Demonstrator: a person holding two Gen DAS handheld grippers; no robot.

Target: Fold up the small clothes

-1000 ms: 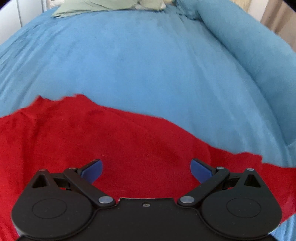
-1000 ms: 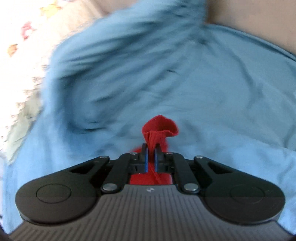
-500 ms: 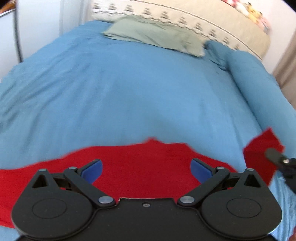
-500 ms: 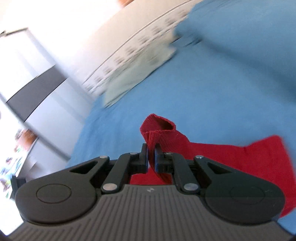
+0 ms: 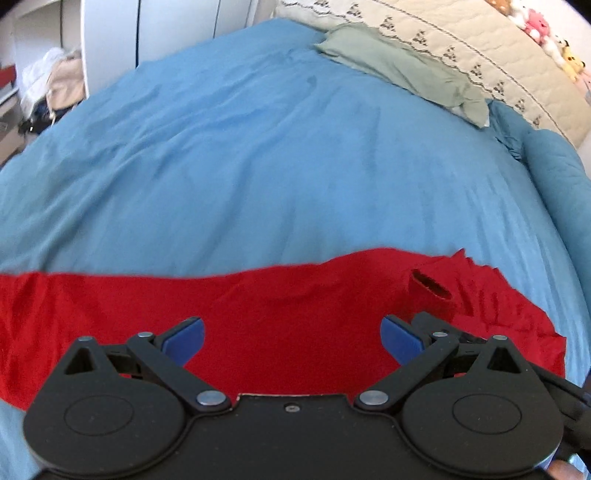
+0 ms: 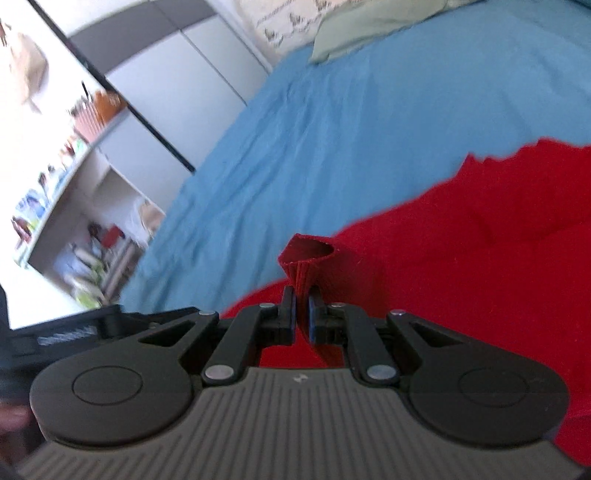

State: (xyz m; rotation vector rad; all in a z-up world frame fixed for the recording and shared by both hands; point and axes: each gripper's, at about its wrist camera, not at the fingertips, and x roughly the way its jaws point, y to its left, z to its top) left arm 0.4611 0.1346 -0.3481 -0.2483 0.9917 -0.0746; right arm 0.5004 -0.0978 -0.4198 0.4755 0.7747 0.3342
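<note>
A soft red knitted top [image 5: 288, 314] lies spread on the big blue bed cover [image 5: 277, 155]. The left gripper [image 5: 291, 338] hangs over it with its blue tips wide apart. The right gripper [image 6: 302, 310] pinches the top's ribbed red cuff [image 6: 306, 258] tight.

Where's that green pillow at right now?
The green pillow lies at the far end of the blue bedspread, against the patterned headboard, upper right in the left wrist view, well beyond the red garment.
</note>
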